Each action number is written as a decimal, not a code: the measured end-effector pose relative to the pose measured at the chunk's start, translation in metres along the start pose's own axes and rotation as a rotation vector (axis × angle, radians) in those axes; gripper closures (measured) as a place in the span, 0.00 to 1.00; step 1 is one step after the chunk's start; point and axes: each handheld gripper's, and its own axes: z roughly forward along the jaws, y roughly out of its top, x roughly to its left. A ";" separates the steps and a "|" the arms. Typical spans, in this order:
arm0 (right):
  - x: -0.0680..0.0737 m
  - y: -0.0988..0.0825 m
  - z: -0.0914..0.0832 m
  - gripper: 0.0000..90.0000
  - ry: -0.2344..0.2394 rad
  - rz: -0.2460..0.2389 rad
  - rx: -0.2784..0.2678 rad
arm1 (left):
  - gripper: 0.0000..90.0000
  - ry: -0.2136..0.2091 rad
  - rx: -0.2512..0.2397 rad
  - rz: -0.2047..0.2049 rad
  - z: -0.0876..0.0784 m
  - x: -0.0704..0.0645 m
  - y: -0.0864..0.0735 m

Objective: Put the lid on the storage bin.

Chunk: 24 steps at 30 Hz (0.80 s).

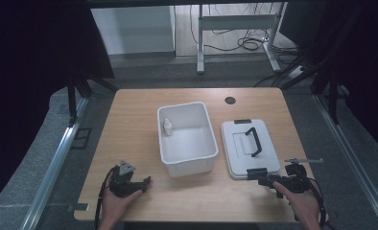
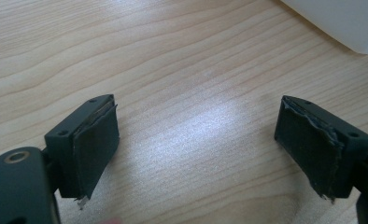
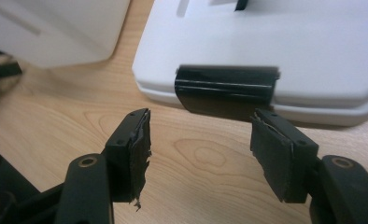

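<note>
At frame centre the open white bin (image 1: 187, 138) holds a small bottle (image 1: 168, 127), its lid (image 1: 250, 148) laid right, where the released right tool (image 3: 198, 154) faces its black latch (image 3: 226, 91), seemingly for lifting, while the left tool (image 2: 196, 144) rests released lower left on the counter (image 1: 134, 129).

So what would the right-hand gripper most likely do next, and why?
Probably ease forward and close on the black clip of the lid: the right gripper is open and aimed at it, and the box stands uncovered.
</note>
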 end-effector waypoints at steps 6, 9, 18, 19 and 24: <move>-0.002 0.007 0.004 0.43 -0.013 -0.008 0.008 | 0.15 0.005 0.000 -0.003 -0.001 -0.001 -0.001; 0.005 0.007 0.003 0.43 -0.017 -0.014 0.003 | 0.15 0.004 0.000 -0.002 -0.002 -0.001 -0.002; 0.009 0.008 0.011 0.43 -0.019 -0.017 0.028 | 0.14 0.004 0.001 -0.003 -0.002 -0.001 -0.002; 0.009 0.009 0.011 0.43 -0.020 -0.015 0.030 | 0.14 0.004 0.002 -0.002 -0.002 -0.001 -0.002; 0.006 0.009 0.009 0.43 -0.022 -0.005 0.027 | 0.14 0.005 0.002 -0.004 -0.002 -0.001 -0.002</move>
